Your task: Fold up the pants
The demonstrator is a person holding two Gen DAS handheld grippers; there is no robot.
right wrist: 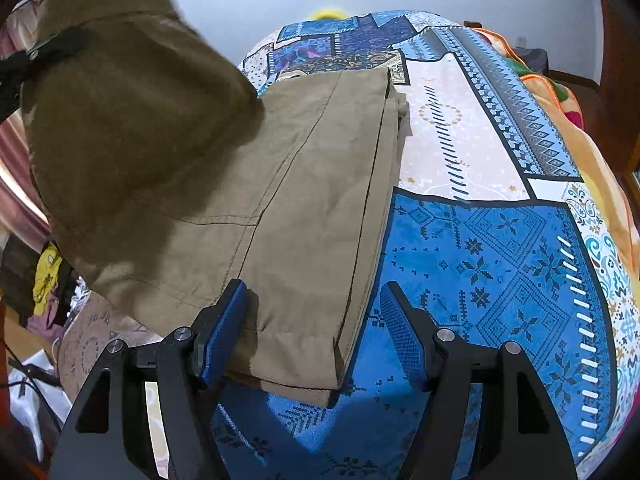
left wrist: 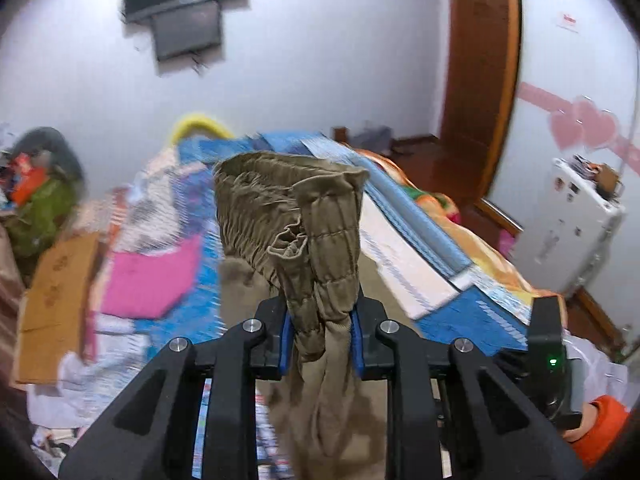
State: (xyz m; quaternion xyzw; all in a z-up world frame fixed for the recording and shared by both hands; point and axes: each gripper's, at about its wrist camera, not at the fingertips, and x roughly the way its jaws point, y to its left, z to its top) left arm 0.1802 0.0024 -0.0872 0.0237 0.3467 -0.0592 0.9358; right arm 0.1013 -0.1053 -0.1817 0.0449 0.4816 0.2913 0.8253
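Note:
The khaki pants lie with their legs stacked flat on the blue patterned bedspread. My left gripper is shut on the bunched elastic waistband and holds it up in the air; the raised waist end shows at the upper left of the right wrist view. My right gripper is open, its blue pads straddling the near edge of the folded legs just above the bed, with nothing clamped.
A pink cloth and cardboard lie left of the bed. An orange blanket lies along the bed's right side. A white appliance and a wooden door stand on the right. A TV hangs on the wall.

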